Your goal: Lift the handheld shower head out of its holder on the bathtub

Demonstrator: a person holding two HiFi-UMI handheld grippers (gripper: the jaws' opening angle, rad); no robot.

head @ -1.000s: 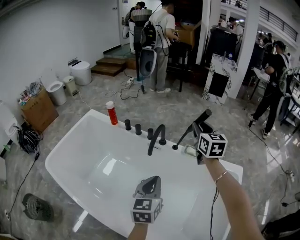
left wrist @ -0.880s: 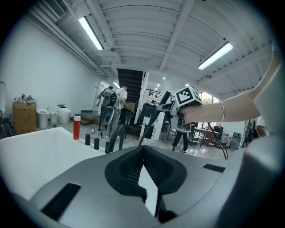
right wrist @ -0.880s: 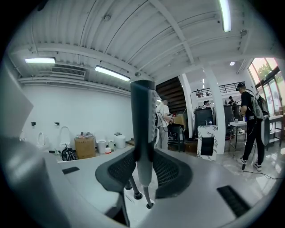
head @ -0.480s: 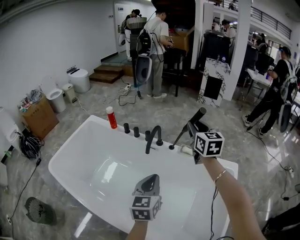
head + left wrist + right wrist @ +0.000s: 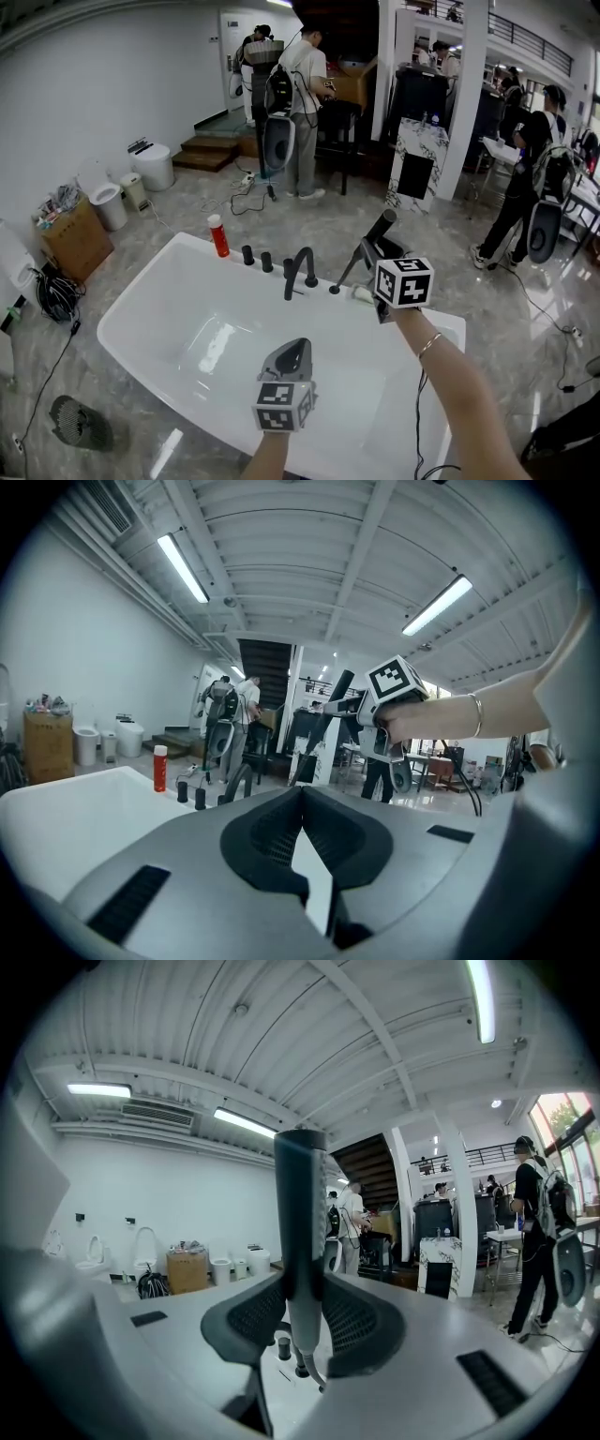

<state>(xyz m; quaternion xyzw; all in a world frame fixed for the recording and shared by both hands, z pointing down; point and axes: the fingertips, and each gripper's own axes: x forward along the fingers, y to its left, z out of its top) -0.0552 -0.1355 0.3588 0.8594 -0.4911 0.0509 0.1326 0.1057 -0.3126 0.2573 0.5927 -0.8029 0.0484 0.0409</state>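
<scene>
While the right tongs (image 5: 302, 1312) clamp the slim dark-and-grey handheld shower head (image 5: 300, 1204) by its handle, the wand stands nearly upright between the pads. It is clear above the rim of the glossy white bathtub (image 5: 141, 319), and its thin dark hose (image 5: 343, 275) runs down to the tub deck beside the black arched faucet (image 5: 298, 267). The left tongs (image 5: 300, 794) hover over the basin with jaws pressed together and nothing in them. The risk, I judge, lies in the hose. If it pulls taut or snags on the faucet, the smooth round handle could twist or slide through the pads and drop onto the tub. A red cylindrical bottle (image 5: 217, 234) on the far rim stands well apart.
</scene>
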